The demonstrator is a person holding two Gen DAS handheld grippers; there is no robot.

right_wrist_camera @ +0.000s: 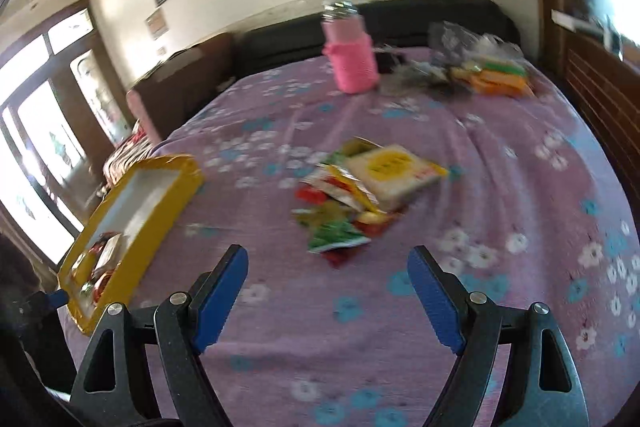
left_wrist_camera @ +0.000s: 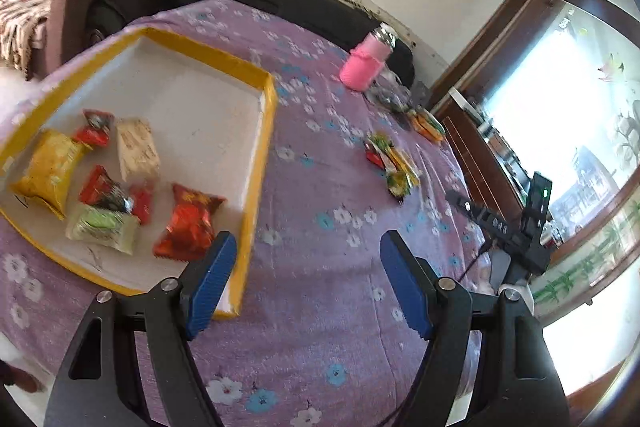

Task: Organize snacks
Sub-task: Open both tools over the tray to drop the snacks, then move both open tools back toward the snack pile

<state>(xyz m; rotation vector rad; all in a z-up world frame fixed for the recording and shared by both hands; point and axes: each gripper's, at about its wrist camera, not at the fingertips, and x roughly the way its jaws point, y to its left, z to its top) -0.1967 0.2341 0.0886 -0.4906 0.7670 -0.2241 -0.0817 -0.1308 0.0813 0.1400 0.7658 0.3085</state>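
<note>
Step in hand, as judged: between placements. Several snacks already lie in the yellow-rimmed tray [left_wrist_camera: 256, 163]; a loose snack pile [right_wrist_camera: 352, 203] waits on the bed, out in the middle of the purple flowered bedspread [right_wrist_camera: 500, 187]. Further packets [right_wrist_camera: 496, 77] sit near the head edge, beside a pink-sleeved bottle [right_wrist_camera: 352, 63].

Left claw [left_wrist_camera: 308, 279]: jaws spread, nothing between them; it hovers over the near right corner of the tray. Right claw [right_wrist_camera: 328, 299]: jaws spread, empty, aimed at the pile, which lies ahead of its fingertips and apart from them.

Tray: shallow rectangle near the left edge of the bed. Its long axis appears to run from the foot toward the head edge, tilted somewhat; fisheye distortion makes this rough.

Pile: topmost is a flat pale packet with yellow print [right_wrist_camera: 396, 175], long axis slanting from near-left to far-right in the right wrist view. Packets beneath overlap at mixed angles.

Next move, judged: right claw descends on one packet, jaws across its short side, pinching an edge so that only one lifts. Risk: dragging neighbours along.
</note>
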